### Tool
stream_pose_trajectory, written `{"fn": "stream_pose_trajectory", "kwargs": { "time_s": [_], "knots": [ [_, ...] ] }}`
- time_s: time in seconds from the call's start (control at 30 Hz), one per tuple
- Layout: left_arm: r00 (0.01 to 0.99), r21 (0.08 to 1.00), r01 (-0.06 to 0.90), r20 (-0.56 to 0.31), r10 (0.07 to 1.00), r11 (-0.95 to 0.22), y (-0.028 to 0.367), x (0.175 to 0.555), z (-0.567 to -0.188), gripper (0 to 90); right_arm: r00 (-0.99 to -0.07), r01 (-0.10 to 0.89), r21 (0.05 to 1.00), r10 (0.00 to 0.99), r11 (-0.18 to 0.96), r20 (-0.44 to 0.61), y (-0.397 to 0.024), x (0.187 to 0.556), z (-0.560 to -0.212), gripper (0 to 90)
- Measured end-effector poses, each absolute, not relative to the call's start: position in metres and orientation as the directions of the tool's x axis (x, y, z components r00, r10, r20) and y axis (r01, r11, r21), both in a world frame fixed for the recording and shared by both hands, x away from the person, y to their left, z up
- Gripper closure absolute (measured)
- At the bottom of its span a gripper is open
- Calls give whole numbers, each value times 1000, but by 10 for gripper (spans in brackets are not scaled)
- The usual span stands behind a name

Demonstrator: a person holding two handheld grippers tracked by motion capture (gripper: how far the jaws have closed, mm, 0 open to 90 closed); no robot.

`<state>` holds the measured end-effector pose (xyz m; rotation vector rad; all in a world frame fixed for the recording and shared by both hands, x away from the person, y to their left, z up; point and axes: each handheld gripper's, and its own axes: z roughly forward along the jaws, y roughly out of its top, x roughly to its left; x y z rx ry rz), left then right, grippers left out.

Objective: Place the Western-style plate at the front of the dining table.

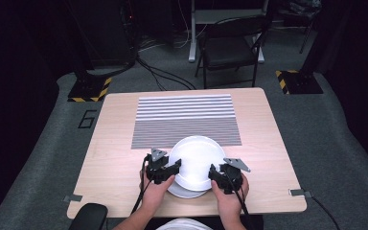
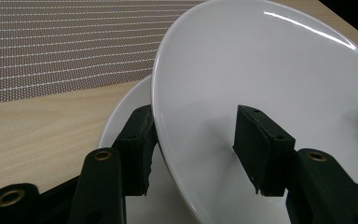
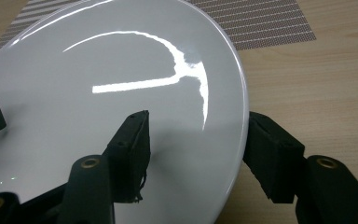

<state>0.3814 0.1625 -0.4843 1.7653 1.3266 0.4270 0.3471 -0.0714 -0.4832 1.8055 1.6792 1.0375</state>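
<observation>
The left hand-held gripper (image 1: 172, 170) is clamped on the left rim of a white plate (image 1: 197, 160), one jaw over the rim and one beneath it. The right hand-held gripper (image 1: 214, 173) is clamped on the plate's right rim the same way. The plate is tilted, lifted off a second white plate (image 1: 187, 192) that lies flat on the desk (image 1: 115, 158) near the middle of its near edge. Beyond the plates a grey striped mat (image 1: 184, 120) covers the middle of the pale wooden desk toward its far edge. The desk stands on grey carpet (image 1: 48, 143) in a dark room. A black folding chair (image 1: 230, 48) stands past the far edge, with cables (image 1: 165, 76) trailing across the floor and yellow-and-black striped stand bases (image 1: 90, 90) near both far corners.
</observation>
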Motion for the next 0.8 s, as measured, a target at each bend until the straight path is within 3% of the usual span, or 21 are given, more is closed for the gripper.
{"fn": "stream_pose_trajectory", "kwargs": {
  "time_s": [0.8],
  "knots": [
    [330, 800, 600, -218, 918, -26, 177, 391, -477, 481, -78, 617, 779, 976, -114, 204, -58, 367, -473, 418]
  ]
}}
